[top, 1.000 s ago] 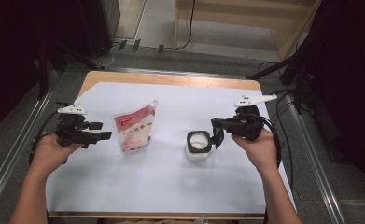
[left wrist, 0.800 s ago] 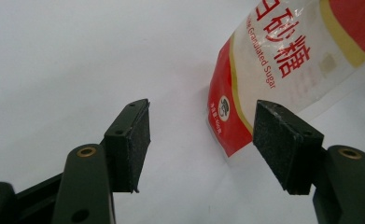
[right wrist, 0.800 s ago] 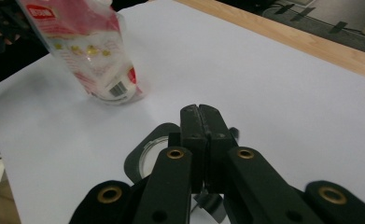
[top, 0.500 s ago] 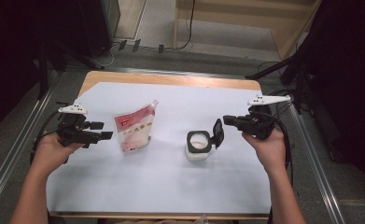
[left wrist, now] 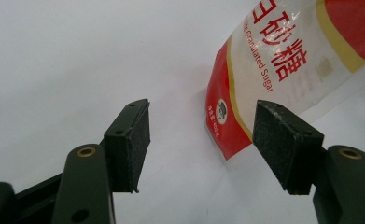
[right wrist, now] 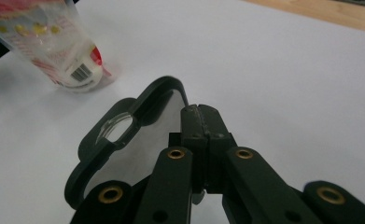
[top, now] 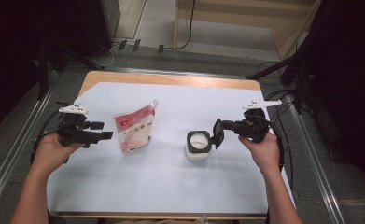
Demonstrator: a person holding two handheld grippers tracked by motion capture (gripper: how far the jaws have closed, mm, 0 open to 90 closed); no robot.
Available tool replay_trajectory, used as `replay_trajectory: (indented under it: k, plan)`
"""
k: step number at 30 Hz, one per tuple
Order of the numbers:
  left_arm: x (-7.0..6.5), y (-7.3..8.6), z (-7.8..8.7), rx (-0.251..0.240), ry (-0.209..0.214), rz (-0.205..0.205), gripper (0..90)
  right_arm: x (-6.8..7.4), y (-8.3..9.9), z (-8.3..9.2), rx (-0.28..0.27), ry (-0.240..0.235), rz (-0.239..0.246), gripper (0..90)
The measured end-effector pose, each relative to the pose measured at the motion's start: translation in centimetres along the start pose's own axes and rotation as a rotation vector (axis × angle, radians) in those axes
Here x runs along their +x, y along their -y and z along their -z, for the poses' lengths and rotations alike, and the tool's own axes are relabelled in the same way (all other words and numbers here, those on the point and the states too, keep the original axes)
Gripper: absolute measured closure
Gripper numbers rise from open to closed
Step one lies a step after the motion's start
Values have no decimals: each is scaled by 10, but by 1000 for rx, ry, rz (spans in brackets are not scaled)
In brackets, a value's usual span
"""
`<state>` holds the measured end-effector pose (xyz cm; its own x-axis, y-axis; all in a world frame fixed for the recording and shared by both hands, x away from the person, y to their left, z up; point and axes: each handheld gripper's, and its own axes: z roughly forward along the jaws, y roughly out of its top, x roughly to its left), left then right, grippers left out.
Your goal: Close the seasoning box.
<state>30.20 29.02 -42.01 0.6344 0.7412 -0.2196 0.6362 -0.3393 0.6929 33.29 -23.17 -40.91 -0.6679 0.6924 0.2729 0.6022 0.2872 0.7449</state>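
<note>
Two grippers: right gripper [top: 219, 132], jaws clamped on the black lid [top: 217, 133], we set down beside the jar [top: 198, 145] mid-table; left gripper [top: 103, 131], jaws apart and empty, we aim at the sugar pouch [top: 134, 127].

Read on the red-and-white sugar pouch [left wrist: 283, 79]: "Granulated Sugar" beside large red Chinese characters; a barcode printed low on its back.

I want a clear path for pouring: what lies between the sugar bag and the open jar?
Nothing: in the high view, only bare white sheet separates the sugar bag from the jar.
</note>
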Motion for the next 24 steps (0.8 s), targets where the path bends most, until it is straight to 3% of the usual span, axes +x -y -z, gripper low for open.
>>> replay_trajectory:
  k: [11,19,24]
  plan:
    - [0,-1,1,-28,-6,0,383,6,3,-9,33,-10,2,900]
    - [-1,-2,-1,-10,9,-2,383,12,3,-13,38,-36,10,900]
    - [-1,-3,3,-49,24,7,383,17,1,-17,41,-59,16,900]
